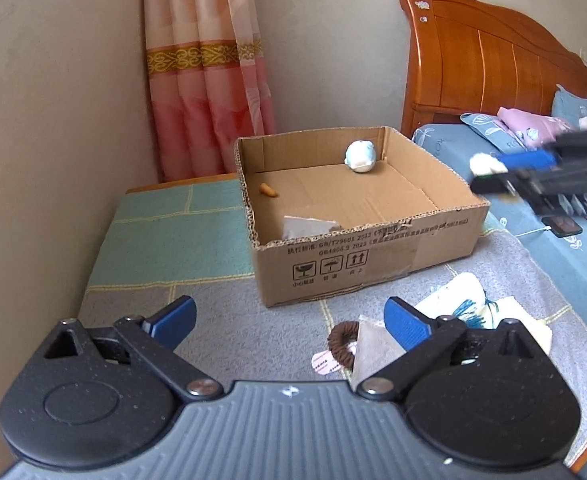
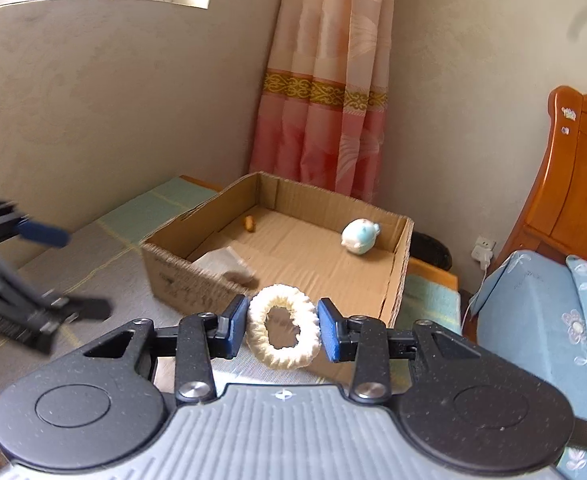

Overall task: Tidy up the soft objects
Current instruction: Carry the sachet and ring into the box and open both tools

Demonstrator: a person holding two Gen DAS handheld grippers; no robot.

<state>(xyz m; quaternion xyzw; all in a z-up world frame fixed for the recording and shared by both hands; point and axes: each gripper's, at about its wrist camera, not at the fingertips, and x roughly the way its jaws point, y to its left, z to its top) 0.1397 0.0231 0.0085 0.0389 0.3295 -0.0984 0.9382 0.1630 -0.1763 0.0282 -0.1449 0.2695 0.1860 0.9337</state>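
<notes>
A shallow cardboard box [image 1: 373, 248] [image 2: 181, 276] stands on the cloth-covered table. Inside lie a pale blue plush toy [image 1: 359, 156] [image 2: 359, 236], a small orange piece [image 1: 268, 190] [image 2: 249, 223] and a grey-white cloth [image 1: 305, 226] [image 2: 221, 262]. My right gripper [image 2: 281, 330] is shut on a cream scrunchie [image 2: 283, 326] and holds it above the box's near corner; it shows blurred in the left wrist view [image 1: 489, 170]. My left gripper [image 1: 289, 320] is open and empty over the table. A brown scrunchie [image 1: 343, 344] and a cream cloth with teal stitching [image 1: 465, 304] lie near its right finger.
A wall runs along the left and a pink curtain [image 1: 205, 80] hangs behind the box. A bed with a wooden headboard [image 1: 485, 56], blue bedding and a phone [image 1: 563, 226] on a cable lies to the right. A wall socket [image 2: 483, 250] sits by the bed.
</notes>
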